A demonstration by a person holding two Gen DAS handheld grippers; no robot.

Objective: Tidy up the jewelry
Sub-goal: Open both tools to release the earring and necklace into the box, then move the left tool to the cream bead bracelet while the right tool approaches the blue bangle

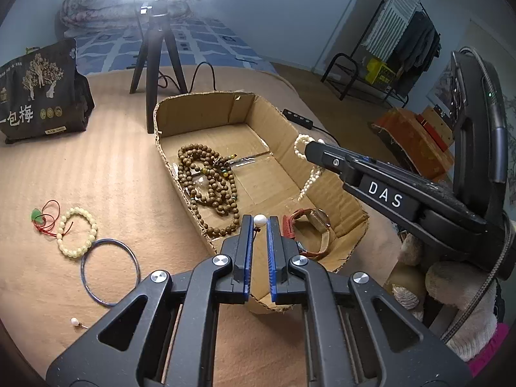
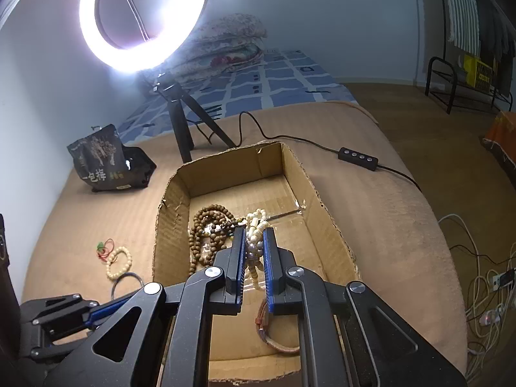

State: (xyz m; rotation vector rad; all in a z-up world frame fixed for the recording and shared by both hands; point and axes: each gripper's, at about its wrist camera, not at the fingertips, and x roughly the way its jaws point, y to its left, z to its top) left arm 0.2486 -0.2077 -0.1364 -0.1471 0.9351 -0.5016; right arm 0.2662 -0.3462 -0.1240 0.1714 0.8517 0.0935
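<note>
Tan bedding covers the bed (image 1: 113,167), with a ring light (image 2: 145,19) on a tripod at its far edge. Near the bed's right edge sits a cardboard box (image 2: 322,219) holding brown wooden beads (image 1: 209,180) and a leather-strap watch (image 1: 309,225). The right tool (image 2: 253,245) hangs over the box, clamped on a strand of cream beads (image 2: 254,225). The left tool (image 1: 259,225) hovers at the box's near wall, pinching a white pearl (image 1: 260,220) at its tips; the right wrist view does not show the pearl. Only the left view shows a second pearl (image 1: 74,321) on the bedding near the bed's front edge. Left of the box lie a thin blue bangle (image 1: 109,272), a pale bead bracelet (image 1: 77,233) and a green pendant on red cord (image 1: 40,217).
</note>
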